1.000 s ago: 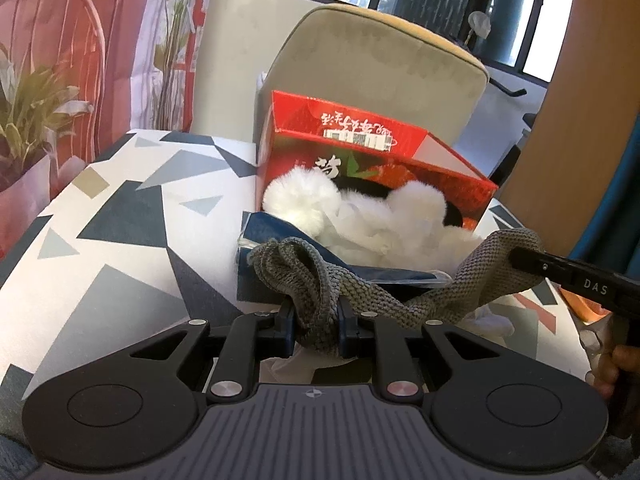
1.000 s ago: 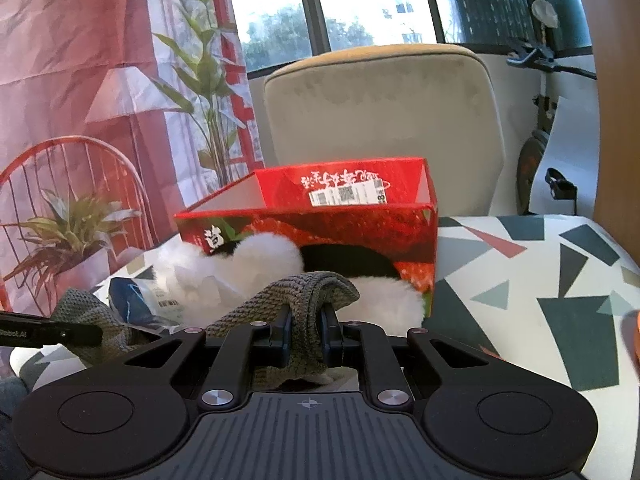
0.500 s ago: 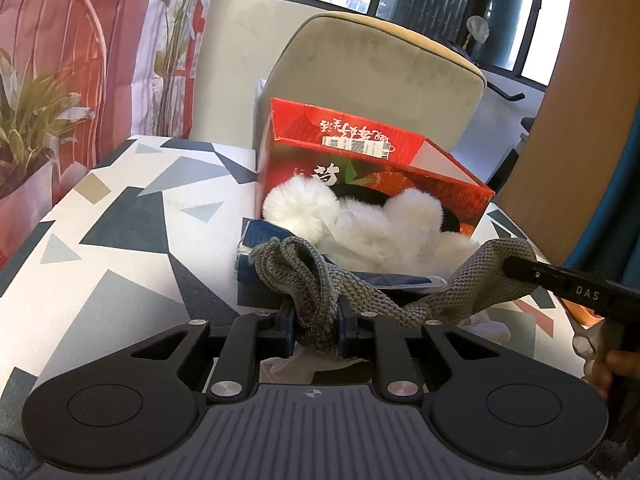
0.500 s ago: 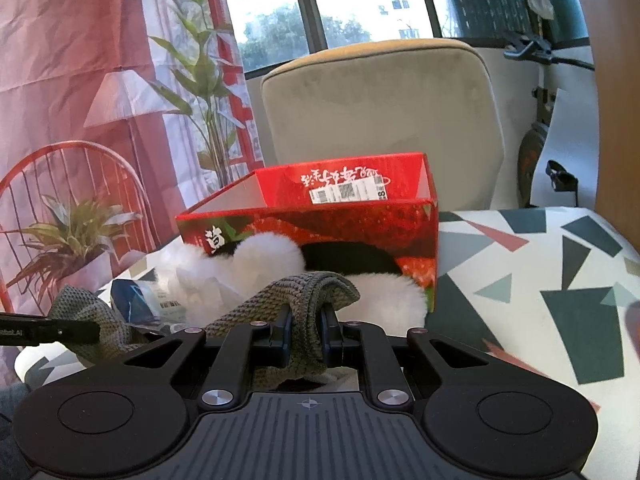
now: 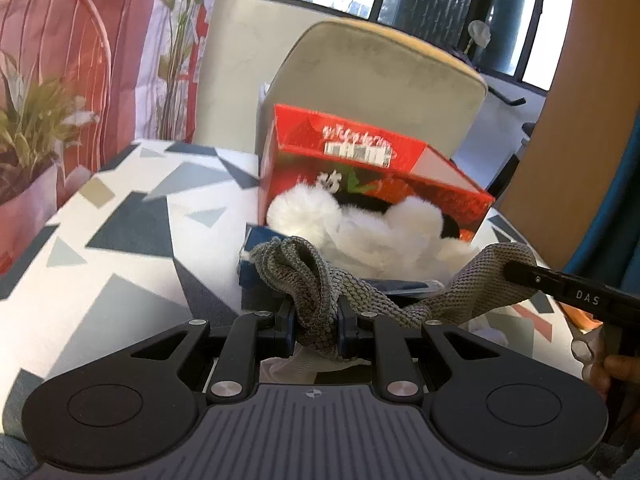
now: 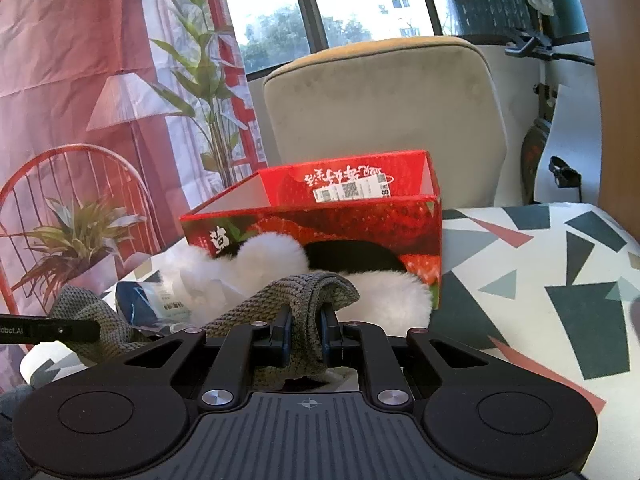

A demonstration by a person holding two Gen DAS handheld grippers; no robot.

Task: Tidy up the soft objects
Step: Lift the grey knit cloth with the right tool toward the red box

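Note:
A grey knitted cloth point(image 5: 360, 288) hangs stretched between my two grippers above the table. My left gripper point(image 5: 316, 320) is shut on one bunched end of it. My right gripper point(image 6: 306, 328) is shut on the other folded end point(image 6: 312, 292), and its finger point(image 5: 568, 292) shows at the right of the left wrist view. Behind the cloth lies a white and black fluffy plush point(image 5: 360, 224) point(image 6: 360, 276) against an open red cardboard box point(image 5: 360, 168) point(image 6: 340, 208). A blue packet point(image 5: 256, 248) point(image 6: 132, 304) lies under the cloth.
The table point(image 5: 120, 220) point(image 6: 540, 272) has a white cover with grey and pink triangles. A beige chair back point(image 5: 380, 72) point(image 6: 384, 100) stands behind the box. A printed backdrop with plants point(image 6: 80, 120) rises at the left. A hand point(image 5: 612, 372) holds the right gripper.
Nothing has visibly changed apart from a slight shift of the views; both grippers keep their hold on the grey cloth.

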